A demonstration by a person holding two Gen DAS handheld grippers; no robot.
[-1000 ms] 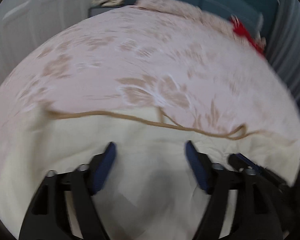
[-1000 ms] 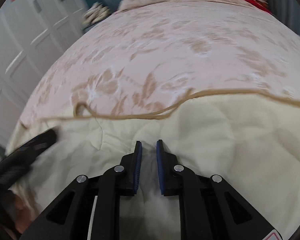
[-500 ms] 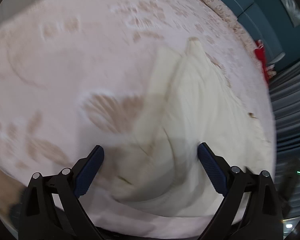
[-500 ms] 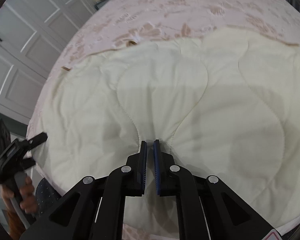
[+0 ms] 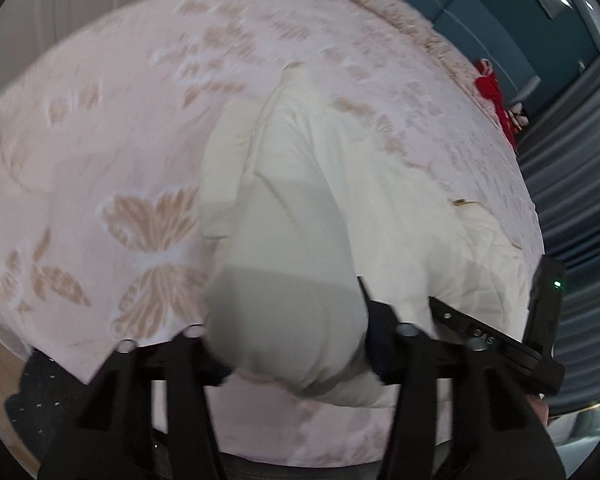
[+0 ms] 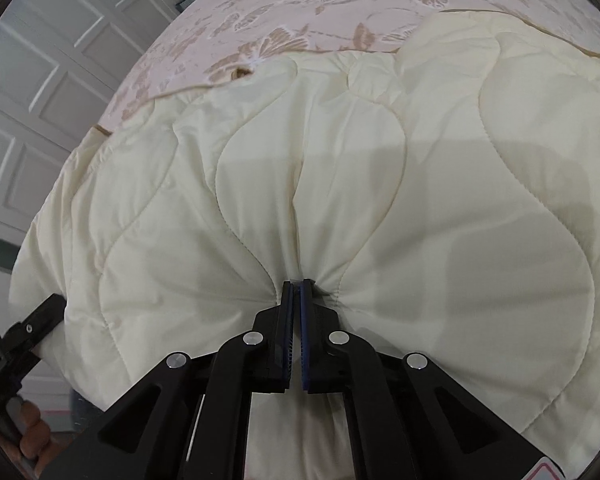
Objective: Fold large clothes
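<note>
Cream quilt (image 6: 340,200) lies spread on the floral bedspread (image 5: 100,160); right gripper (image 6: 296,308) pinches its near edge tight, left gripper (image 5: 288,344) is closing around a bunched fold (grip unconfirmed), so both should lift evenly.

cream quilt (image 6: 380,200), pink butterfly-print bedspread (image 5: 120,140)

One cream quilt (image 6: 380,200), one floral bedspread (image 5: 120,140), two claws, perhaps one red toy (image 5: 490,84).
</note>
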